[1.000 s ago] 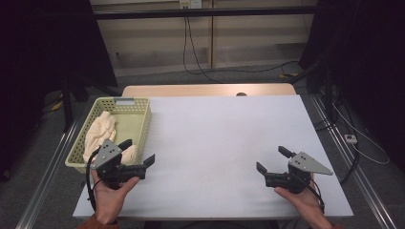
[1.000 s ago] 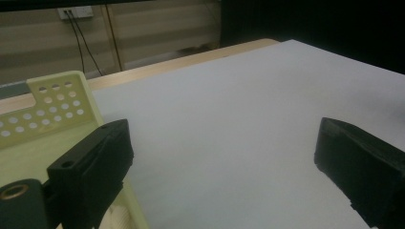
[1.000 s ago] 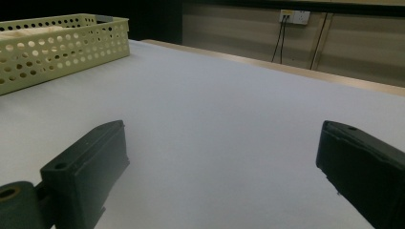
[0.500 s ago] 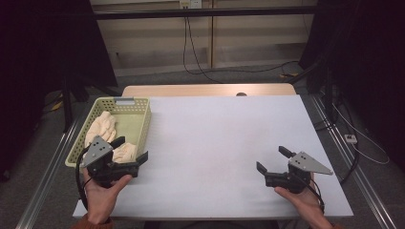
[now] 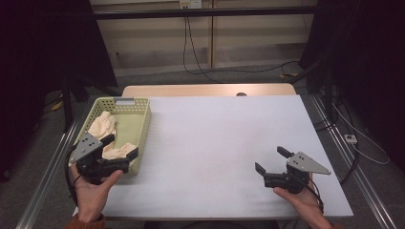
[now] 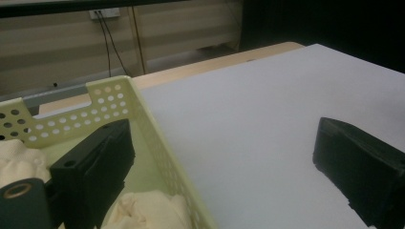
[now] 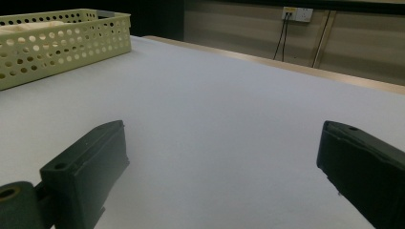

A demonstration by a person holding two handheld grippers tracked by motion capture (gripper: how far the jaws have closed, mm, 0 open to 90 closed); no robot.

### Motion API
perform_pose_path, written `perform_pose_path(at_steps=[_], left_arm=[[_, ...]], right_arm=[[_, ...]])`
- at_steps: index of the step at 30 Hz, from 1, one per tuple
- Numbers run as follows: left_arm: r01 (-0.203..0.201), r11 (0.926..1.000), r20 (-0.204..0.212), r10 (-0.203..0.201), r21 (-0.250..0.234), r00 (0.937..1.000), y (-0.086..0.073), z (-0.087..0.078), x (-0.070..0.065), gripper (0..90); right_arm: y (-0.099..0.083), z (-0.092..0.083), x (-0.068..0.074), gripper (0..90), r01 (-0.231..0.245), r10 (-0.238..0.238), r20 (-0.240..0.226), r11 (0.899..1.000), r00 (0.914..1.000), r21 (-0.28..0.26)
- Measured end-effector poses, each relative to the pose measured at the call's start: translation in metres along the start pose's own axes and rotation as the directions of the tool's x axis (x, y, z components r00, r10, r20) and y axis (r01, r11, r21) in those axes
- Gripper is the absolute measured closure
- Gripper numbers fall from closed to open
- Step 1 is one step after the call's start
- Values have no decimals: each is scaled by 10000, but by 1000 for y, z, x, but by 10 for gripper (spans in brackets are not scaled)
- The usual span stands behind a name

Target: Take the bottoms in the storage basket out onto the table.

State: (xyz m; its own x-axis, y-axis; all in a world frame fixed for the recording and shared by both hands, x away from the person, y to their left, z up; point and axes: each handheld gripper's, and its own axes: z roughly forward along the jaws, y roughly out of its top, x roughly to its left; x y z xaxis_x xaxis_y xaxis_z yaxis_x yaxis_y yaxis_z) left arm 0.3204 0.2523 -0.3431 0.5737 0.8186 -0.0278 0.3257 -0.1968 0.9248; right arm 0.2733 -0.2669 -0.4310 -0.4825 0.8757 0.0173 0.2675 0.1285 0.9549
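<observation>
Currently we see the left claw (image 5: pixel 122 150) spread wide over the near right corner of the pale green perforated basket (image 5: pixel 141 125), one jaw inside, one out over the desk (image 5: pixel 215 138). The cream cloth (image 5: pixel 102 125) lies in the basket, just below that inner jaw. Right claw (image 5: pixel 271 161) also apart, holding nothing, well apart from the basket.

White table (image 5: pixel 215 138), bare top, with a wooden strip (image 5: pixel 205 90) showing along its far edge. Behind the table: pale panelled wall (image 5: pixel 153 38) with a socket plate (image 5: pixel 190 4) up top, 2 black cables (image 5: pixel 189 43) hanging from it and running across the floor; black curtains left (image 5: pixel 47 47) and right (image 5: pixel 363 57) of the table. Metal rail (image 5: pixel 43 176) just beside the table's left edge, small white adapter (image 5: pixel 350 139) on the floor near its right edge.
</observation>
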Motion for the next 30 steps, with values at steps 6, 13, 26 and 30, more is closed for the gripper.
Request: perform_pose_path(at_steps=[6, 13, 26, 30], left_arm=[[599, 9967, 201, -611, 551, 9979, 2, -2, 11, 77], [613, 9928, -341, -580, 1032, 9977, 4, -5, 25, 82], [841, 9885, -934, -726, 1256, 9930, 5, -8, 44, 88], [827, 9855, -1076, -671, 1480, 9919, 4, -9, 51, 88]], right_arm=[[0, 0, -1, 30, -49, 49, -27, 10000, 10000, 7], [0, 0, 0, 31, -17, 17, -35, 10000, 10000, 13], [0, 2, 0, 30, -62, 62, -50, 10000, 10000, 32], [0, 2, 0, 31, -75, 75, -44, 10000, 10000, 40]])
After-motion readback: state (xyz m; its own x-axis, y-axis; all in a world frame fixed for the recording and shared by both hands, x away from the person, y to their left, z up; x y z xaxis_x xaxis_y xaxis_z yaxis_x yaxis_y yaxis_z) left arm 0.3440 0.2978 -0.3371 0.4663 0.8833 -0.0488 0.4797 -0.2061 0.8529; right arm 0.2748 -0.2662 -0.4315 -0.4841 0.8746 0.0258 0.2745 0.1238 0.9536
